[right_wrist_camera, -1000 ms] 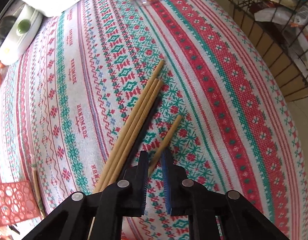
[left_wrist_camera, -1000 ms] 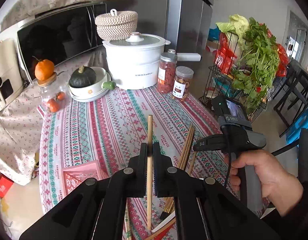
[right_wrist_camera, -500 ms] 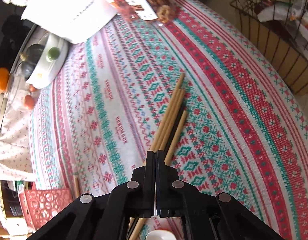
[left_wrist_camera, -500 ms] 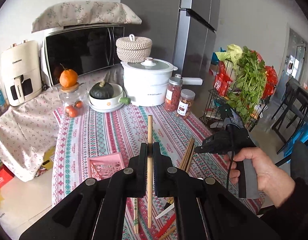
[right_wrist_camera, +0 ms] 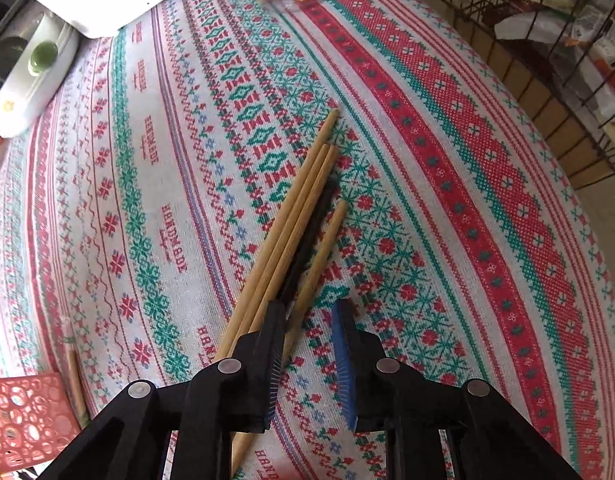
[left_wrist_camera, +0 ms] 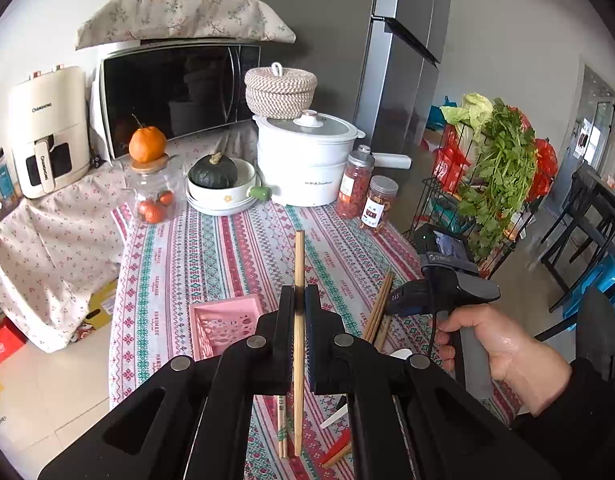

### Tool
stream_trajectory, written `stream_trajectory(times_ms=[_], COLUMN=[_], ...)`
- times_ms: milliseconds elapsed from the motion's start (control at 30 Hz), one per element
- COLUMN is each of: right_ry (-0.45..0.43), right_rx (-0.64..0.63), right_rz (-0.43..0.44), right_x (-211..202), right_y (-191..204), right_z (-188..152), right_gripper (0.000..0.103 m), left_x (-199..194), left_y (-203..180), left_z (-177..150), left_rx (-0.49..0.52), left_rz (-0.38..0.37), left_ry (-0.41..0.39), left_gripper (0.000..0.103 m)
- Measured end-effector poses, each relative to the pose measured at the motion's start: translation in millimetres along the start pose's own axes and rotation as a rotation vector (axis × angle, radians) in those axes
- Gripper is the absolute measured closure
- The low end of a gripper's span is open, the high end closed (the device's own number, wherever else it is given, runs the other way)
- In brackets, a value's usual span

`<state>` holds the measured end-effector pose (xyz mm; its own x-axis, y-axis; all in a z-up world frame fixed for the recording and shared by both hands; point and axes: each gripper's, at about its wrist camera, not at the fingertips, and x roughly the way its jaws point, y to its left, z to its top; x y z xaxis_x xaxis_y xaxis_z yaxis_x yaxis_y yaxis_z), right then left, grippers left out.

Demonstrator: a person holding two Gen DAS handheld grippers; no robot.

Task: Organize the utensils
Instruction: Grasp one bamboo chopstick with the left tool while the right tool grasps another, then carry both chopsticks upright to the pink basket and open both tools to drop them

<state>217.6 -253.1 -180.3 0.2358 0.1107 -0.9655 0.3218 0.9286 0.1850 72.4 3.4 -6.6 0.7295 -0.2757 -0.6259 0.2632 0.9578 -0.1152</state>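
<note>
Meanwhile the left gripper (left_wrist_camera: 298,340) clamps one bamboo chopstick (left_wrist_camera: 299,264) upright, while the right gripper (right_wrist_camera: 311,360), jaws opening, hovers over the loose chopsticks (right_wrist_camera: 295,224) whose length runs away up-right on the table (right_wrist_camera: 447,160).

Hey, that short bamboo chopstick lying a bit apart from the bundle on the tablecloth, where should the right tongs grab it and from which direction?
Probably from above, at the mid-shaft of the short chopstick, with the jaws straddling it crosswise. It lies flat on the tablecloth and angles away from the bundle toward its far tip, so there is more room there. The right tongs are opening, with only its near end between them.
</note>
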Motion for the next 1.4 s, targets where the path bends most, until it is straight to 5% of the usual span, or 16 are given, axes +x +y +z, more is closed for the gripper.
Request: stream_trajectory(times_ms=[233,433,600,1033,1400], right_ry=[-0.042,-0.103,-0.220,-0.597,-0.747], right_rx=[-0.024,0.084,0.067,-0.212,-0.434], right_rz=[-0.035,0.122,0.204,0.331,0.419], right_x=[0.3,-5.2,-54.8,-192.8,-252.0], right_y=[1.5,-14.0,-13.5,27.8,71.4], right_z=[-4.1,-2.2,-14.5,-92.4,-118.7], right_gripper=[0.090,0.097,0.098,0.098,0.098], left_x=[7.5,5.7,-5.6,-59.6,-88.3], left_y=[3.0,-3.2,-6.8,-22.4,11.9], left_z=[-2.7,-4.0,-1.9,10.6,36.4], left_rx=[-0.001,0.018,0.026,0.079,-0.005], left_rz=[0.011,0.042,0.057,0.088,0.115], left_ry=[0.020,-0.007,-0.047,-0.223,-0.327], left_gripper=[0.098,0.098,0.098,0.098,0.098])
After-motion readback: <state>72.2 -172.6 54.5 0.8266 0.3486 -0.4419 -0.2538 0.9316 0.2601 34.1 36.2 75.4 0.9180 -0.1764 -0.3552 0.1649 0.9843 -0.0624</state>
